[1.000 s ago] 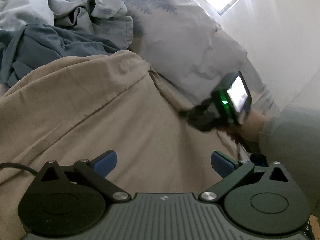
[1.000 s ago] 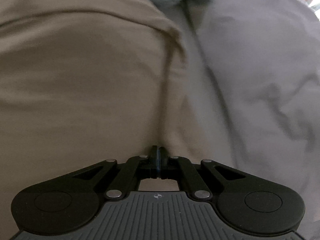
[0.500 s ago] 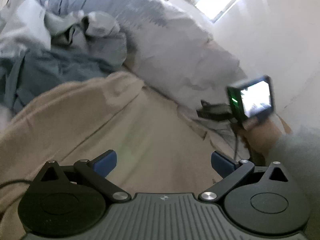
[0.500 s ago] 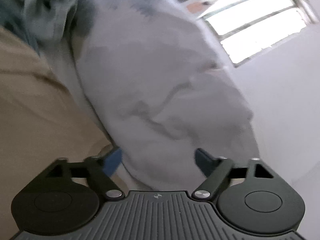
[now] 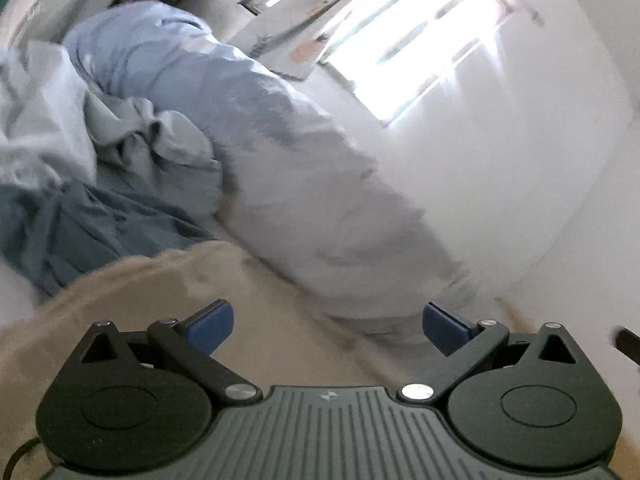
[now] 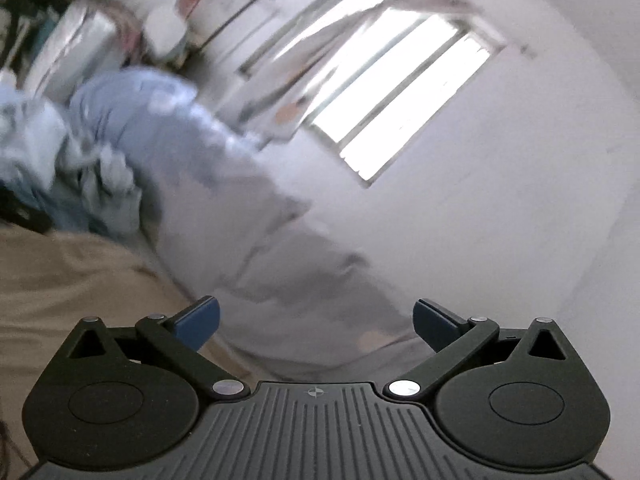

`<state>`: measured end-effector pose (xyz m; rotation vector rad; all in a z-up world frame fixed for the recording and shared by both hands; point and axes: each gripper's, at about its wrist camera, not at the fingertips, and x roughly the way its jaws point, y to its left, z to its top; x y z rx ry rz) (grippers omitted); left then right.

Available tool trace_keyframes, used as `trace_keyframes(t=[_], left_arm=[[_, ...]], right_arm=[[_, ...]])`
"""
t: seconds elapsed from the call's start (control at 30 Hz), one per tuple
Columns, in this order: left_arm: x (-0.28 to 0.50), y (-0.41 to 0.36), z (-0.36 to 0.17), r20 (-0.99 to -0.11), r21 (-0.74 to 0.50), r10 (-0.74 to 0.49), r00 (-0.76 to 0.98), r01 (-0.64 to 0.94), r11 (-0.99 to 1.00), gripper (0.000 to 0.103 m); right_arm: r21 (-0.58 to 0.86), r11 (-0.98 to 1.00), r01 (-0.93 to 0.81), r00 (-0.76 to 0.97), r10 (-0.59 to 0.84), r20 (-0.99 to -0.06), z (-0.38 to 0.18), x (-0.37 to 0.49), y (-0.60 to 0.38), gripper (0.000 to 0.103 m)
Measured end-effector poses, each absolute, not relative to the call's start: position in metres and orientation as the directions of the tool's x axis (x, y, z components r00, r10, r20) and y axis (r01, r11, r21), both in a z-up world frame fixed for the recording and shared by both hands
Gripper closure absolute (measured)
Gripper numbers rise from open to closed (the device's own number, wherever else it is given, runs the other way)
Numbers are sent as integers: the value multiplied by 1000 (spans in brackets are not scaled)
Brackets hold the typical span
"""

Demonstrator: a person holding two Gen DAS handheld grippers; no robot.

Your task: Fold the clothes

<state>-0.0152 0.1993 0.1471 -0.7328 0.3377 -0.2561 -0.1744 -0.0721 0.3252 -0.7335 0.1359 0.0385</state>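
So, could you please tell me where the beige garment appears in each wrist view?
Left wrist: the beige garment fills the lower left, under the left tool.
Right wrist: it lies at the left edge, lower half.
Shared landmark: the bright window, upper right of centre in both.

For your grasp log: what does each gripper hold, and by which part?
Nothing. The left gripper and right gripper are both open and empty above the beige garment.
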Motion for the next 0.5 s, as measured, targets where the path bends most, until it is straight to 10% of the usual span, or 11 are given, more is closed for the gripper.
trace_keyframes(t=[0.3, 0.5], left_arm=[[-81, 189, 168, 31, -602, -474, 880, 395, 693, 0], [-134, 189, 115, -142, -585, -525, 839, 356, 728, 0]], right_arm=[[-490, 868, 86, 996, -62, 65, 402, -363, -109, 0], [-165, 974, 158, 982, -137, 131, 378, -420, -183, 0]])
